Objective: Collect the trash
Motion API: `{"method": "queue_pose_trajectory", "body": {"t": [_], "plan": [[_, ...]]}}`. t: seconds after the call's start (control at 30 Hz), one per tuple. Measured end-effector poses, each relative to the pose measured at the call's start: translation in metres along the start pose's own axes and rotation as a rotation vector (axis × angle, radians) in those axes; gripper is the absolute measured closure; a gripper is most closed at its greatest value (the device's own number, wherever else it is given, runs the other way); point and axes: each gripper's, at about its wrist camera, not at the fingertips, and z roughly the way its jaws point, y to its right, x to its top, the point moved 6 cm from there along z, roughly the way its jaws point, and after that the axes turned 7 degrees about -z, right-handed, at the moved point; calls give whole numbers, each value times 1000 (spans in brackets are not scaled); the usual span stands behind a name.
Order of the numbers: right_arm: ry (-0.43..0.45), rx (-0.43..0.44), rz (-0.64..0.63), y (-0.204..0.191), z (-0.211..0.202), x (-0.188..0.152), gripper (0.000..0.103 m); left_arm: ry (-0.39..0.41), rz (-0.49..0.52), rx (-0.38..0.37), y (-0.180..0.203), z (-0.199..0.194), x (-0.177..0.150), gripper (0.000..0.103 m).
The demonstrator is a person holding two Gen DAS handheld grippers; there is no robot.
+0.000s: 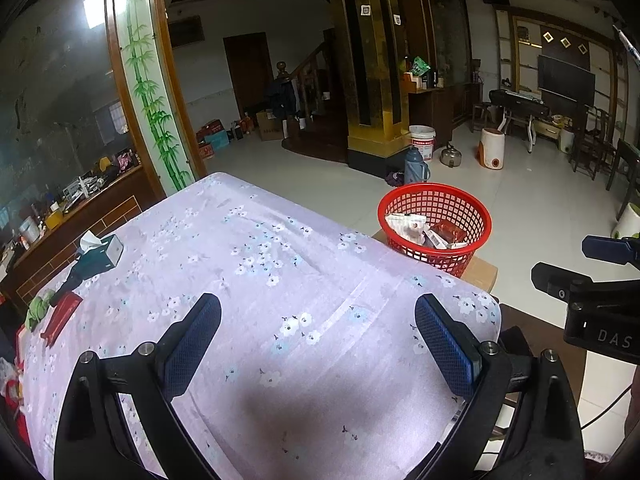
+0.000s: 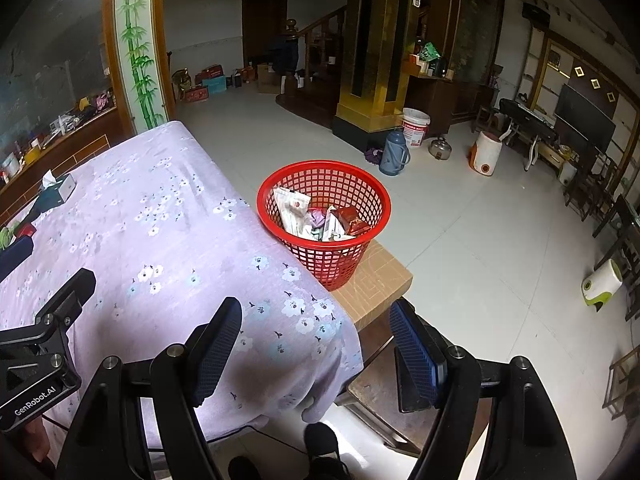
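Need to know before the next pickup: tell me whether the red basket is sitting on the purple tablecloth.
No. The red basket stands on a brown cardboard box beside the table, off the purple tablecloth.

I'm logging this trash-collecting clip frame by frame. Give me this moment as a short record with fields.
left gripper: open, empty, above the table
right gripper: open, empty, above the table's corner
red basket: on a cardboard box beside the table, holding wrappers and packets
table: covered by a lilac floral cloth
tissue box: at the table's far left
red packet: on the left edge, not binned
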Motion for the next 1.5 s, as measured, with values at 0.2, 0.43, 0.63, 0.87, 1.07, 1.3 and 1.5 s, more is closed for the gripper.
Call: {"method": "queue_pose_trajectory", "body": {"t": [0.2, 0.43, 0.63, 0.87, 1.07, 1.3, 1.5], "plan": [[-4, 4, -6, -4, 0, -2, 23, -3, -9, -3, -2, -1, -2, 6], [-6, 2, -8, -8, 0, -3, 23, -3, -8, -7, -3, -1, -2, 6], [-2, -2, -12, -10, -2, -5, 23, 7, -6, -14, -5, -6, -7, 6], [-3, -5, -25, -16, -5, -4, 23, 9, -11, -15, -7, -8, -8, 6], [-6, -8, -34, -18, -5, -2, 23, 6, -20, -18, -11, -8, -8, 6], [-15, 0, -46, -24, -2, -1, 23, -2, -33, -13, -16, -9, -10, 6], [-22, 16, -70, -35, 2, 0, 23, -13, -52, -3, -25, -6, -12, 6]]}}
